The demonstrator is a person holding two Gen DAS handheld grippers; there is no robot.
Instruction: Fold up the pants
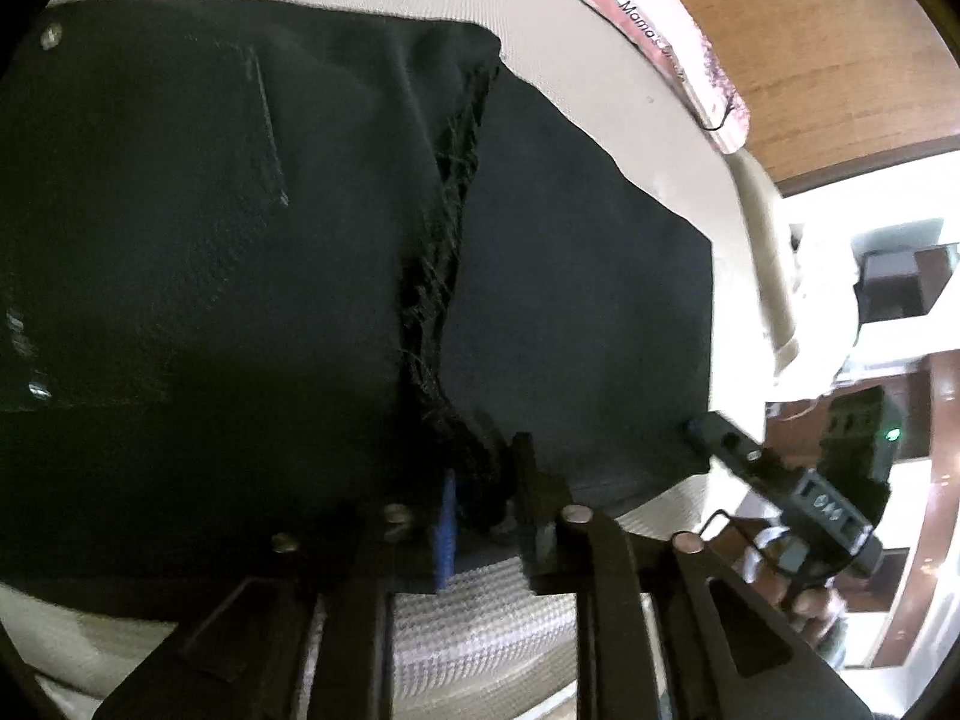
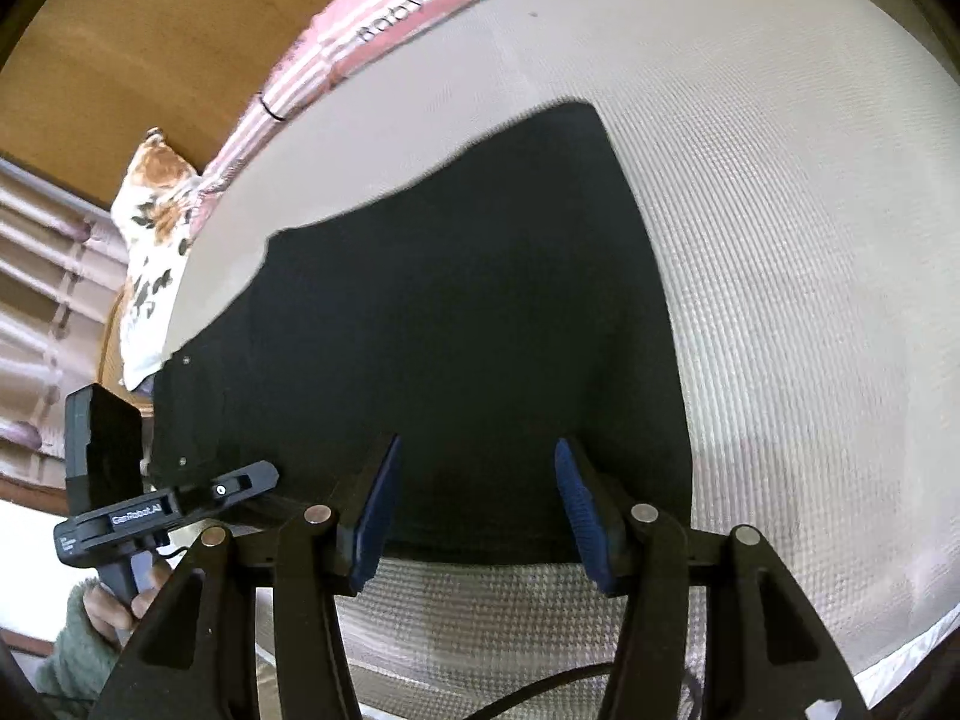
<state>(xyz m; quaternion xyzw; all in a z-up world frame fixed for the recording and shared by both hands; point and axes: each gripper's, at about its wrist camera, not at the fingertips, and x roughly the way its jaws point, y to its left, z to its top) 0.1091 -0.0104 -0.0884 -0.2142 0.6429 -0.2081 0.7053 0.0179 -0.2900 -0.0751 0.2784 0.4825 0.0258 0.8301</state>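
Note:
Black pants (image 2: 456,324) lie flat on a cream woven bed cover (image 2: 780,240). In the left wrist view the pants (image 1: 240,252) fill most of the frame, with the crotch seam running down the middle. My left gripper (image 1: 480,498) is shut on the pants' near edge at the seam; its blue pads are almost together with cloth between them. It also shows in the right wrist view (image 2: 264,474) at the pants' left end. My right gripper (image 2: 477,480) is open, its blue pads apart over the near edge of the pants. In the left wrist view it (image 1: 702,426) sits at the right edge.
A pink striped item with "Baby" lettering (image 2: 390,30) lies along the far edge of the bed. A floral pillow (image 2: 156,222) is at the far left. A wooden headboard (image 2: 150,30) stands behind. Room furniture (image 1: 888,288) lies beyond the bed's right side.

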